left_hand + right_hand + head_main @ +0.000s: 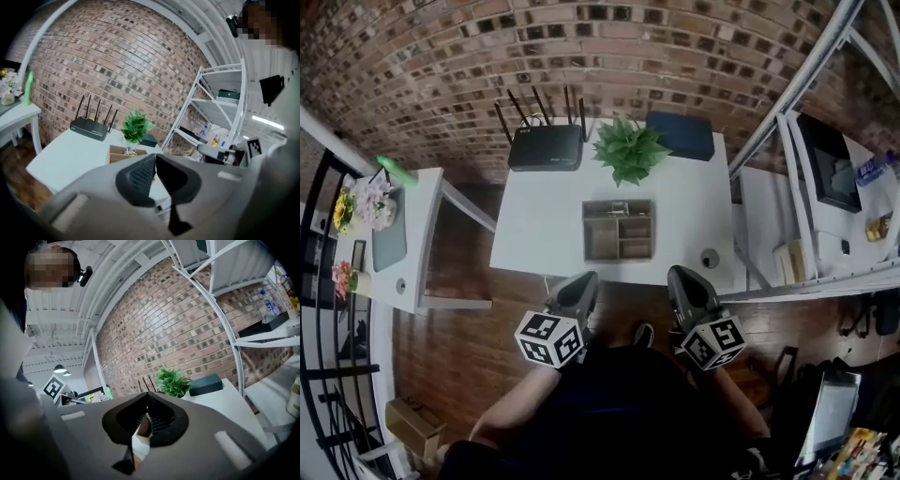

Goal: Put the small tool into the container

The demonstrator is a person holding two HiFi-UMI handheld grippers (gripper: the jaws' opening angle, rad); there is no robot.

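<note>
The wooden container (619,231), an open organiser with several compartments, sits in the middle of the white table (539,220). A small metallic item (127,151) stands at its back edge; I cannot tell whether it is the tool. Both grippers hang close to my body, short of the table's near edge. My left gripper (584,279) is shut, its jaw tips (155,157) meeting with nothing between them. My right gripper (681,275) is shut as well and holds nothing (146,408). Each points toward the table.
Behind the container stand a black router (545,145), a green potted plant (627,148) and a dark blue box (681,134). A round grommet (710,258) sits near the table's front right corner. White shelving (811,141) rises on the right, a side table with flowers (370,202) on the left.
</note>
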